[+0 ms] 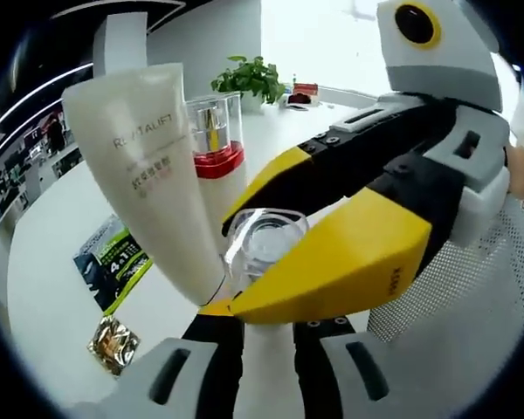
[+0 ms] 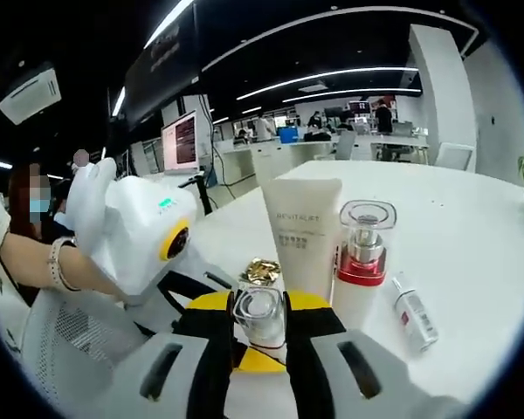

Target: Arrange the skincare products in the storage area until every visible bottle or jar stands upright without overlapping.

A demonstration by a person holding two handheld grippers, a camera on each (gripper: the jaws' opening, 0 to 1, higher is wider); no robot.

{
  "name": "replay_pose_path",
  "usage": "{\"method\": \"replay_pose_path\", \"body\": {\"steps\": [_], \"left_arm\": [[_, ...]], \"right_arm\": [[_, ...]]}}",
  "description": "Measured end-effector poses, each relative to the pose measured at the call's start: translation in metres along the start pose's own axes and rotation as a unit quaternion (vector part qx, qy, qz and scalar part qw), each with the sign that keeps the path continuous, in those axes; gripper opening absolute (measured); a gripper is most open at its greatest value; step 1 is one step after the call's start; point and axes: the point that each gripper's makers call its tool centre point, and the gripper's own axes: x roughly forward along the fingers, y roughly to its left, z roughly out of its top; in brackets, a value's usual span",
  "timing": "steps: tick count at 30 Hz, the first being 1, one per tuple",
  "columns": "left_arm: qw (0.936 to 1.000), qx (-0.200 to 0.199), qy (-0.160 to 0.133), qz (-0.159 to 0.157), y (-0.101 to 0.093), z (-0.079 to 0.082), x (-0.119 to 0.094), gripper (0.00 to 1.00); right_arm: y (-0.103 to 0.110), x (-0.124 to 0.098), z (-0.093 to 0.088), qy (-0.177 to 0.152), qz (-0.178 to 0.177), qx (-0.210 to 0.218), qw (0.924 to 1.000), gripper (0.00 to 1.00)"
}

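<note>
A small clear-capped bottle (image 2: 260,319) sits between the yellow-tipped jaws of my right gripper (image 2: 260,305), which is shut on it. The left gripper view shows that bottle (image 1: 264,240) from above, clamped by the right gripper (image 1: 234,266) coming in from the right. A white Revitalift tube (image 1: 148,175) stands cap-down just behind it, beside an upright bottle with a red band and clear cap (image 1: 217,148). My left gripper (image 1: 244,312) reaches under the right one, which hides the left gripper's tips. A small white bottle (image 2: 415,312) lies flat on the white table (image 2: 472,227).
A gold foil packet (image 1: 113,343) and a green leaflet (image 1: 113,262) lie left of the tube. A potted plant (image 1: 253,78) stands at the table's far side. A white mesh chair (image 2: 61,340) is close by. A gloved hand (image 2: 92,205) holds the left gripper's housing (image 2: 148,236).
</note>
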Motion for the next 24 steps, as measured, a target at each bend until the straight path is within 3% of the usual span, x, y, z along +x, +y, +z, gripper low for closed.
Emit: {"method": "replay_pose_path", "body": {"steps": [4, 10, 16, 21, 24], "left_arm": [[0.9999, 0.011, 0.012, 0.003, 0.002, -0.006, 0.002, 0.18], [1.0000, 0.004, 0.004, -0.001, 0.001, -0.005, 0.002, 0.18], [0.9998, 0.018, -0.002, 0.008, 0.006, -0.003, 0.000, 0.30], [0.9996, 0.022, 0.011, 0.015, 0.009, -0.008, -0.001, 0.31], [0.9996, 0.021, 0.015, 0.013, 0.010, -0.010, -0.002, 0.31]], "right_arm": [[0.000, 0.001, -0.003, 0.007, 0.000, -0.002, 1.0000, 0.23], [0.001, 0.001, -0.007, 0.016, 0.003, 0.003, 0.9999, 0.25], [0.001, 0.000, -0.007, 0.015, 0.002, 0.004, 0.9999, 0.28], [0.002, -0.001, -0.009, 0.020, 0.007, -0.001, 0.9998, 0.30], [0.001, -0.006, -0.011, 0.019, 0.016, 0.021, 0.9994, 0.28]]}}
